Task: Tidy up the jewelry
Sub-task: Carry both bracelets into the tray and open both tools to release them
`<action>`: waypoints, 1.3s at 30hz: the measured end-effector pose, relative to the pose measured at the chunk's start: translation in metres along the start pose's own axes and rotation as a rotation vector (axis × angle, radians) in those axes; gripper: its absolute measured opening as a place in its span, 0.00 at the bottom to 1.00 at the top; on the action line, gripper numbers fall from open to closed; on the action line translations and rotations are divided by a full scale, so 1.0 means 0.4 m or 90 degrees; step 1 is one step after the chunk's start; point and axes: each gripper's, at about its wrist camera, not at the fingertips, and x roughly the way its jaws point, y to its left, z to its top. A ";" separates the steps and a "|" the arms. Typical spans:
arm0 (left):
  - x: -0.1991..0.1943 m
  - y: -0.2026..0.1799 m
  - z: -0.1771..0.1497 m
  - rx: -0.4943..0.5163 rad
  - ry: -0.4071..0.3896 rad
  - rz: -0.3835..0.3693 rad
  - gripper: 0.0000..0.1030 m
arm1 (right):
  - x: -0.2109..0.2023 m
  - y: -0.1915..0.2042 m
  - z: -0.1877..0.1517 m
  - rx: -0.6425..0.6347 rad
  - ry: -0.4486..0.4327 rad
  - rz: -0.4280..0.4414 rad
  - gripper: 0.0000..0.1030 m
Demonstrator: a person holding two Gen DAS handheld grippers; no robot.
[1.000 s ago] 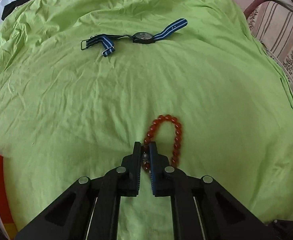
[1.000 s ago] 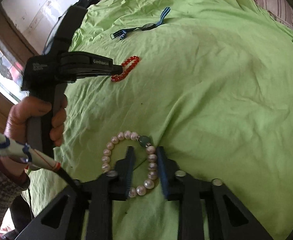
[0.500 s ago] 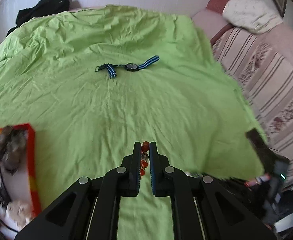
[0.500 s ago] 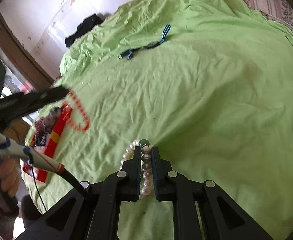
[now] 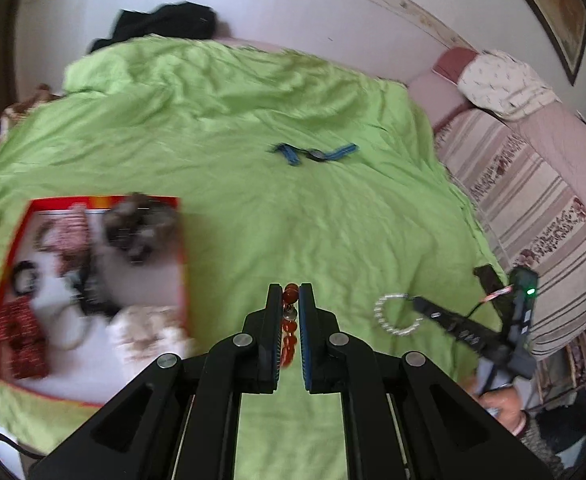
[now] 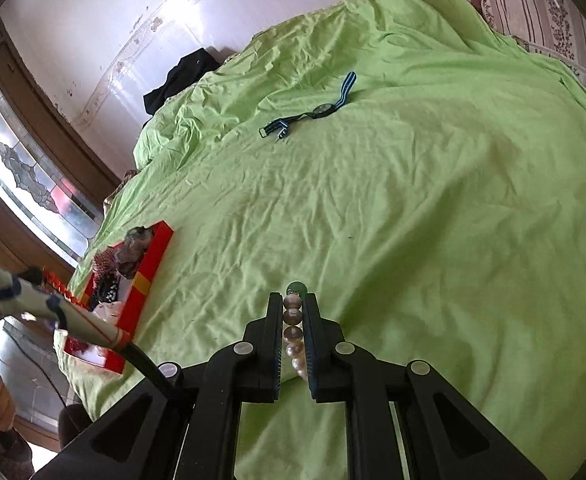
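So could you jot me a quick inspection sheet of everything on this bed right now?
Surface: wrinkled green bedsheet.
Job's things: red bead bracelet and pearl bracelet are held; blue-strapped wristwatch lies on the sheet; red jewelry box holds blurred pieces.
Clutter: black garment at the far edge.
Grippers: left gripper shut on red beads; right gripper shut on pearls.
Cables: black cable near the right gripper.
Surroundings: striped sofa, stained-glass window.
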 end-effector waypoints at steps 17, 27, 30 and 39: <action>-0.102 0.259 -0.068 -0.073 -0.042 0.099 0.07 | -0.044 0.250 0.047 -0.095 -0.001 0.014 0.11; -0.049 0.312 -0.107 -0.104 -0.024 0.067 0.07 | 0.054 0.464 0.057 -0.192 0.037 0.034 0.10; -0.031 0.319 -0.117 -0.103 -0.024 0.061 0.07 | 0.098 0.537 0.056 -0.220 0.052 0.047 0.10; 0.038 0.377 -0.163 -0.110 -0.008 0.089 0.07 | 0.281 0.713 0.050 -0.266 0.109 0.071 0.10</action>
